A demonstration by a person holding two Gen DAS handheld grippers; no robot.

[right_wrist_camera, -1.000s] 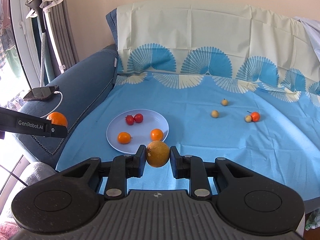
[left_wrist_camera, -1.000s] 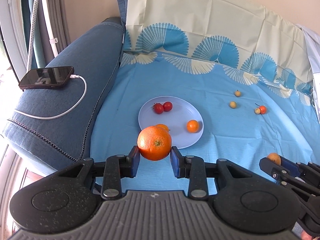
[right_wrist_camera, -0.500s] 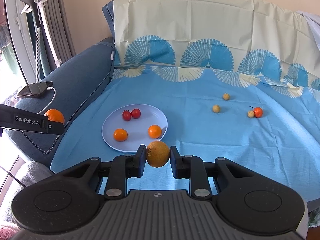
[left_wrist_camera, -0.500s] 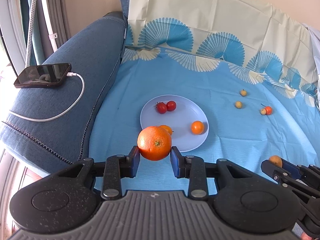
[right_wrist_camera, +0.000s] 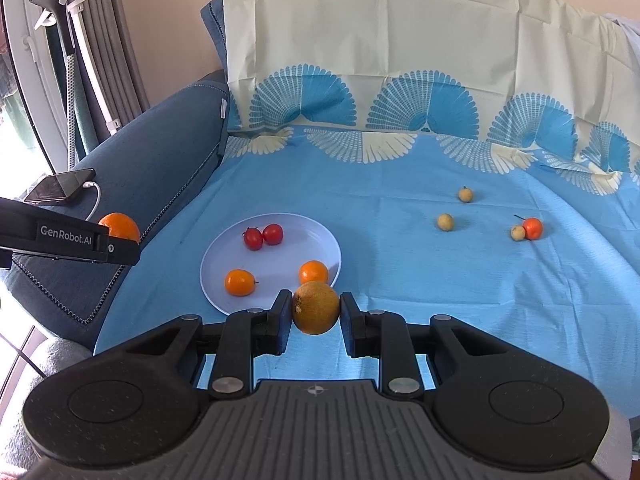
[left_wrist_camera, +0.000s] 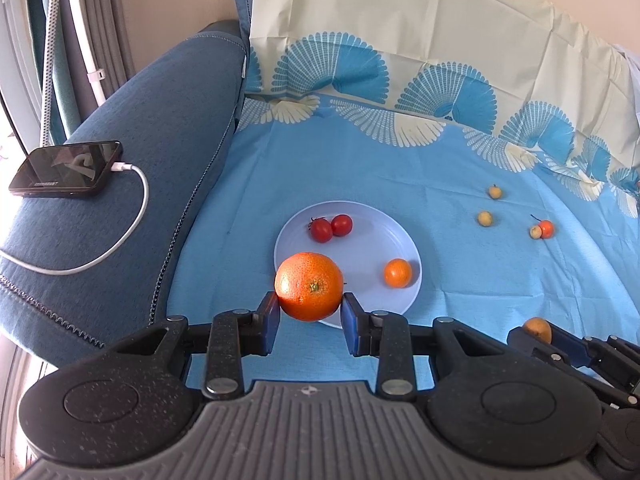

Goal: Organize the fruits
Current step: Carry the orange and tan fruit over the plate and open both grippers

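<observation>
Both grippers have edged forward toward the plate point(right_wrist_camera: 332, 250) since a second ago; fruit on it reads larger, grips unchanged. Left gripper point(left_wrist_camera: 309, 318): jaws clamped on a big orange point(left_wrist_camera: 309, 286), held above the plate's near rim, hiding one small fruit there. Right gripper point(right_wrist_camera: 315, 318): jaws clamped on a brownish-yellow round fruit point(right_wrist_camera: 316, 308), just short of the plate's near edge. On the plate: two red tomatoes point(right_wrist_camera: 263, 236), two small oranges point(right_wrist_camera: 276, 278). Well apart to the right on the blue cloth point(right_wrist_camera: 400, 280): three small yellow fruits point(right_wrist_camera: 445, 222) and a small orange one point(right_wrist_camera: 532, 227). Phone point(left_wrist_camera: 66, 174) with white cable on the sofa arm.
</observation>
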